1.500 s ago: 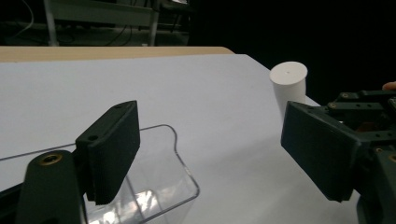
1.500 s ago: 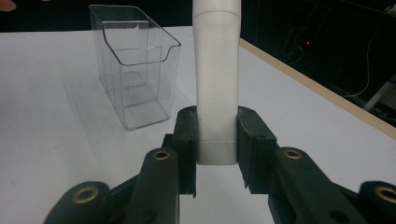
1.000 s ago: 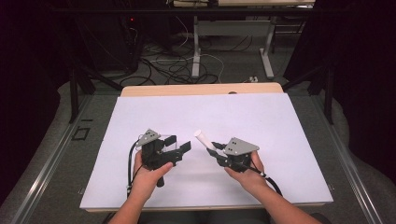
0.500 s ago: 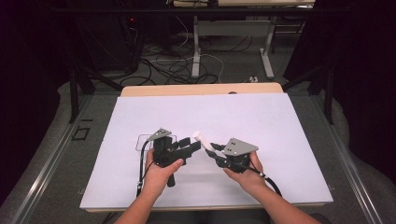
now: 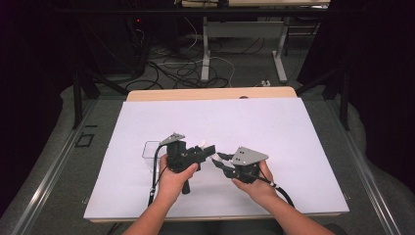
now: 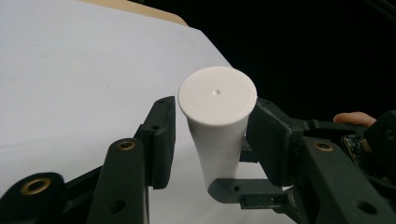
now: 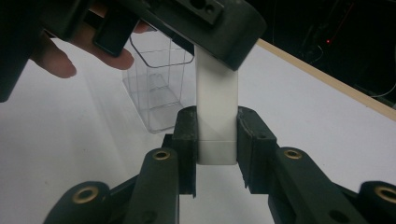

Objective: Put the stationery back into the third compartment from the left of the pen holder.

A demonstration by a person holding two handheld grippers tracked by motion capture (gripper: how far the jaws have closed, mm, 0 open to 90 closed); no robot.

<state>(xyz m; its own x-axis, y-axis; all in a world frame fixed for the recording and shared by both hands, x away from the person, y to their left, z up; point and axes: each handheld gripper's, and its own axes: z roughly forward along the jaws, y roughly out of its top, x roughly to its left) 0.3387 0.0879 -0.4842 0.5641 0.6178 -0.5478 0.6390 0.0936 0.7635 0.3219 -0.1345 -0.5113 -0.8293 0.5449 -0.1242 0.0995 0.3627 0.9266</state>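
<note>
From above, the left gripper (image 5: 208,149) and right gripper (image 5: 221,159) met nose to nose over the white table (image 5: 293,147), a clear box (image 5: 150,151) just behind the left one. Along the left gripper's jaws, the white peg (image 6: 218,126) stood between them; they had just been closing, one pad beside it, a gap at the other. Along the right gripper's jaws, both pads were clamped on the peg's square base.

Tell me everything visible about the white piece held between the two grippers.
The white piece is matte and plastic-looking: a flat round disc end with a tiny centre dimple, narrowing into a squarish stem. The right gripper clamps its stem end, holding it above the white table cover. The left gripper straddles the disc end; its jaws have just been closing, one pad touching, the other showing a gap.
</note>
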